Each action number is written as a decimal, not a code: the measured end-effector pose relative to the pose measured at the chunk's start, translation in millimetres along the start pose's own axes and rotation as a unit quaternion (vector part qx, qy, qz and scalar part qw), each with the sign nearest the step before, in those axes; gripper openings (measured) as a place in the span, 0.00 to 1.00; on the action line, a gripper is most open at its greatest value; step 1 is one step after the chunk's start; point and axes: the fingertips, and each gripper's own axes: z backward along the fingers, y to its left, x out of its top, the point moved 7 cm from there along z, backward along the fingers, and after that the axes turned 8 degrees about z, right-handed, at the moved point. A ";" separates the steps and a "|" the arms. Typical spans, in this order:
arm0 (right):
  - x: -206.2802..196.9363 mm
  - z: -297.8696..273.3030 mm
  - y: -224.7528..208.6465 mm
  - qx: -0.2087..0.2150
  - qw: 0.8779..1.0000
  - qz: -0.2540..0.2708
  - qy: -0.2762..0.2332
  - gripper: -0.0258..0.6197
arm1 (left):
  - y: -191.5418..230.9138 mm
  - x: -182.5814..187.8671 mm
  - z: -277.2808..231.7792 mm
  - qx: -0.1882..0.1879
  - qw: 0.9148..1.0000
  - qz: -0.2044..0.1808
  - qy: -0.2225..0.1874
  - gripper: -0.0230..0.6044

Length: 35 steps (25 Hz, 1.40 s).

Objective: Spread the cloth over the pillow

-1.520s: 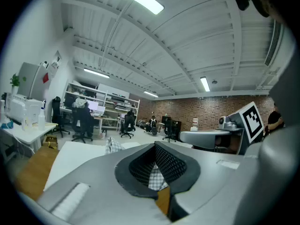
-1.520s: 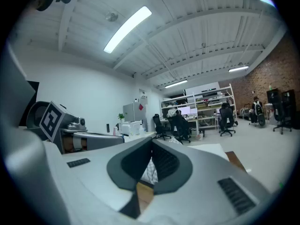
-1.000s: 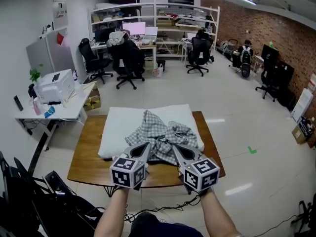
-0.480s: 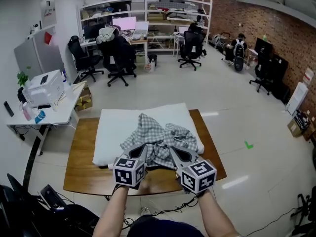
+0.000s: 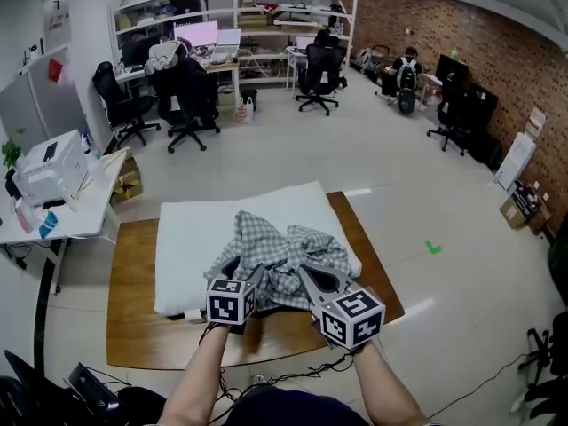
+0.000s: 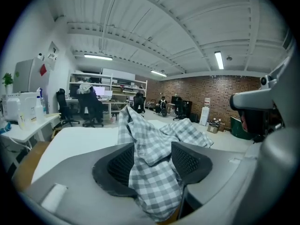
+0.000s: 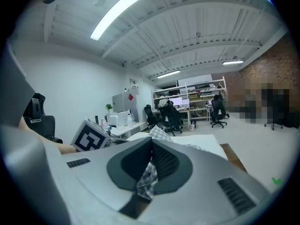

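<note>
- Our left claw (image 6: 150, 156) is standing wide apart. Its jaws have just been opening, and a hanging fold of the checked cloth (image 5: 282, 248) is lying loose between the pads, which are not pressing on it.
- We are reading that as a let-go on the left side. That claw is no longer controlling its part of the cloth, so we are probably about to take a new hold nearer an edge or corner.
- Our right claw (image 7: 151, 158) is staying fully closed, pinching a thin fold of the same cloth between its pads, with a small tail hanging below them.
- The two claws are sitting close side by side, both pointing a little downward at the near side of the heap.
- Just ahead of both claws, the cloth is rising in a crumpled mound, bunched much as it was a second ago and not yet spreading.
- Under the mound and stretching away beyond the claws and to their left, the white pillow (image 5: 191, 238) is showing mostly bare.
- Beneath the claws and around the pillow, the wooden desk (image 5: 133, 327) is carrying it all.
- We are judging the spreading as barely begun, with most of the pillow still needing cover.
</note>
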 end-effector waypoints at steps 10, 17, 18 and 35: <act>-4.4 3.3 -19.3 -0.046 0.999 -0.013 0.010 0.05 | 2.6 -3.7 -33.3 -0.011 1.000 -0.006 0.028 0.31; -7.8 8.4 -25.5 -0.056 0.998 -0.021 0.011 0.05 | 3.4 3.0 -22.8 -0.002 1.000 -0.003 0.010 0.05; -8.5 9.0 -25.7 -0.057 0.998 -0.022 0.011 0.05 | 5.6 5.0 -20.2 0.000 1.000 -0.002 0.005 0.05; -4.5 -7.2 -20.4 -0.033 0.999 -0.028 0.009 0.05 | 138.6 68.8 46.2 0.166 0.983 0.035 -0.067 0.05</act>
